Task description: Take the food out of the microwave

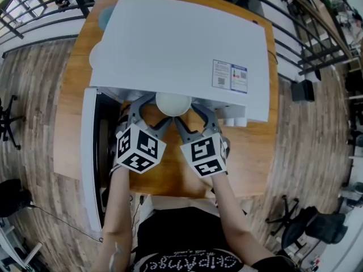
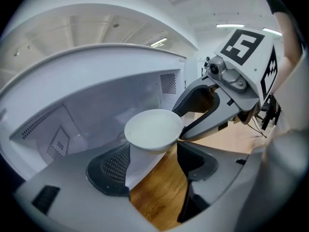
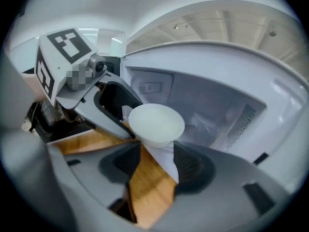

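Note:
A white bowl (image 1: 173,103) hangs at the front opening of the white microwave (image 1: 181,44), held between my two grippers. My left gripper (image 1: 156,111) presses its left side and my right gripper (image 1: 190,113) its right side; both have their jaws spread wide. In the left gripper view the bowl (image 2: 153,129) sits just beyond my jaw tips, with the right gripper's finger (image 2: 207,122) touching its rim. The right gripper view has the bowl (image 3: 155,123) over the jaw gap, the left gripper's finger (image 3: 108,112) against it. I cannot make out any food inside it.
The microwave stands on a wooden table (image 1: 249,157), its door (image 1: 89,152) swung open to the left beside my left arm. Railings and office chairs surround the table on a wooden floor.

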A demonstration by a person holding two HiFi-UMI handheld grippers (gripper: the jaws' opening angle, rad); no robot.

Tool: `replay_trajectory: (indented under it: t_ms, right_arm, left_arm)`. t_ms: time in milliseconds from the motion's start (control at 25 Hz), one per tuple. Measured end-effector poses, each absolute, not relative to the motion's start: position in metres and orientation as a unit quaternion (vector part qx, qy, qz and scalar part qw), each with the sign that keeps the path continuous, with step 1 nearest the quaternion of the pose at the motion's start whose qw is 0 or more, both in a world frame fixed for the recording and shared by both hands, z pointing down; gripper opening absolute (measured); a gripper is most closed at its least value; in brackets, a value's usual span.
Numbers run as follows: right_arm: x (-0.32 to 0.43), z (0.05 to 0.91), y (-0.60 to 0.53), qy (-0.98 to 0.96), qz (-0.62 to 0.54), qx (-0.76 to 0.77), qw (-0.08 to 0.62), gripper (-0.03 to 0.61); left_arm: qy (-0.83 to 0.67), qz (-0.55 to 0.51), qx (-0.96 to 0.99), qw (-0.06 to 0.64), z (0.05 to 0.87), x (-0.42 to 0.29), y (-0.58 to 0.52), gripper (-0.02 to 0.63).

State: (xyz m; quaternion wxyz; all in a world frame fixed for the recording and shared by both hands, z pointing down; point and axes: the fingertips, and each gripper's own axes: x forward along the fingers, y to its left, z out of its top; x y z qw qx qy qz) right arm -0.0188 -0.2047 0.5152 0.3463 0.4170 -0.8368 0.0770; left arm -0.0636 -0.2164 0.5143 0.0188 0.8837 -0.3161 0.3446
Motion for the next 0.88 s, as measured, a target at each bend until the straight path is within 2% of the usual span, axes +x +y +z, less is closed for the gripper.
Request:
replay_trajectory:
  t_ms: [880]
  right_arm:
    - [-0.017,0.516,-0.121,-0.850,0.080,0.379,0.358,0.232]
  left_arm:
    - [-0.343,0.322,0.882,0.020,0.512,-0.061,-0.129,0.327]
